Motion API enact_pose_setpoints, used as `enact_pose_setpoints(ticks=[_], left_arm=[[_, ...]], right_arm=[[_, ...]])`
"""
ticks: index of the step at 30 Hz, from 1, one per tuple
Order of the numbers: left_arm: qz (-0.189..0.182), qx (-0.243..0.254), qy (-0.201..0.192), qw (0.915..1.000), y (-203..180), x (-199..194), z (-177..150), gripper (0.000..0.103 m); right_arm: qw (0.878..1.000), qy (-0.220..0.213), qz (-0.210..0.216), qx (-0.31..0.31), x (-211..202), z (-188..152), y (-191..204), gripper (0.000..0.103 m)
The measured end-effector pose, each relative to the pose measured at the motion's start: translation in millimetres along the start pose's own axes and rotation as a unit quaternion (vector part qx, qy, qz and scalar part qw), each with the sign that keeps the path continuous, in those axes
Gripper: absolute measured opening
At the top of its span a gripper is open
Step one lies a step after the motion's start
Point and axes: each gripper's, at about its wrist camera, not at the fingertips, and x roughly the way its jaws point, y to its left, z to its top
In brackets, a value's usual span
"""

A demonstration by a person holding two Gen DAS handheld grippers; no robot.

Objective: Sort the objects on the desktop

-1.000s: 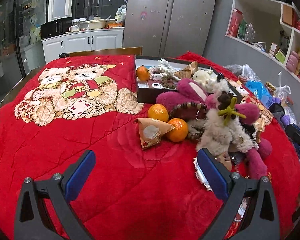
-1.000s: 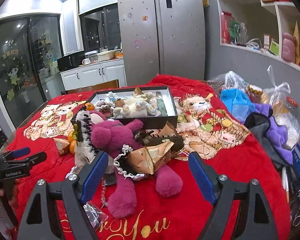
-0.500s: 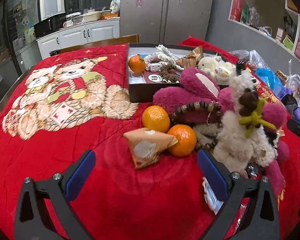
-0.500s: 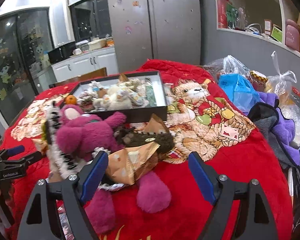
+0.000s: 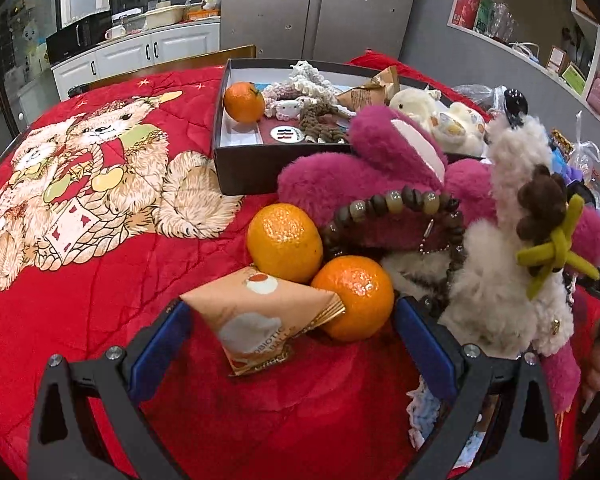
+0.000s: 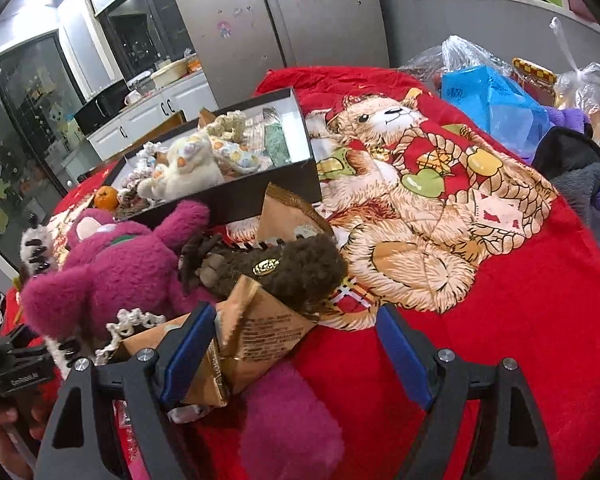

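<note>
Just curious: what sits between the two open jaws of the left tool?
In the left wrist view, a peach snack packet and an orange lie between the open left gripper jaws.

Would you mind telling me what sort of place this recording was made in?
Most likely a home kitchen or dining area: a large steel fridge with magnets, white cabinets under a counter holding a microwave, and a table under a red blanket.

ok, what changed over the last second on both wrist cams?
Both grippers came down and in toward the pile: the left gripper now straddles the peach snack packet beside two oranges, the right gripper reaches the brown paper packet. Neither has closed. The toys and the black box stayed put.
</note>
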Motion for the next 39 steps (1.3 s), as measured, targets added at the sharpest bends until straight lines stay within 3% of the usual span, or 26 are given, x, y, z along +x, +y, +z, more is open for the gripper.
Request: enact_pose_setpoints(ticks=[8,15,17,18,19,22,24,25,26,39], left_arm=[[0.022,0.013,0.007,0.9996,-5.7,2.0,-1.1,0.099],[0.039,0.018,0.006,0.9991,-7.3,2.0,-1.3,0.093],[0.038,0.017,0.002,0.9991,-6.5,0.4,-1.8,0.085],[0.039,0.016,-0.001,0.9991,-6.2,-0.9,-2.0,0.081],[0.042,0.014,-0.005,0.9990,-5.7,-2.3,-2.2,0.073],[0.048,0.002,-0.010,0.9988,-1.3,-5.0,-2.4,0.061],[0.051,-0.007,-0.015,0.9986,3.1,-8.0,-3.0,0.045],[0.050,-0.011,-0.019,0.9985,4.9,-9.8,-3.5,0.025],[0.043,-0.018,-0.019,0.9987,8.0,-10.7,-3.8,0.015],[0.011,-0.033,-0.020,0.9992,18.9,-16.8,-10.0,0.002]], right_arm=[[1.000,-0.013,-0.008,-0.014,0.8,-3.3,5.6,0.082],[1.000,-0.003,0.002,-0.005,8.2,-1.6,3.4,0.060],[1.000,-0.001,0.002,-0.010,8.0,-1.7,5.0,0.052],[1.000,-0.001,0.001,-0.013,7.4,-2.2,5.9,0.044],[1.000,0.000,0.002,-0.015,6.5,-2.6,7.2,0.041],[1.000,0.000,-0.004,-0.023,1.9,-4.7,12.0,0.039],[1.000,-0.003,-0.006,-0.027,-1.0,-6.1,13.7,0.038],[1.000,-0.003,-0.005,-0.025,-1.8,-6.6,13.5,0.038],[1.000,-0.004,-0.004,-0.022,-2.9,-6.6,13.1,0.038],[0.999,-0.019,0.007,-0.026,-17.4,-10.0,14.8,0.037]])
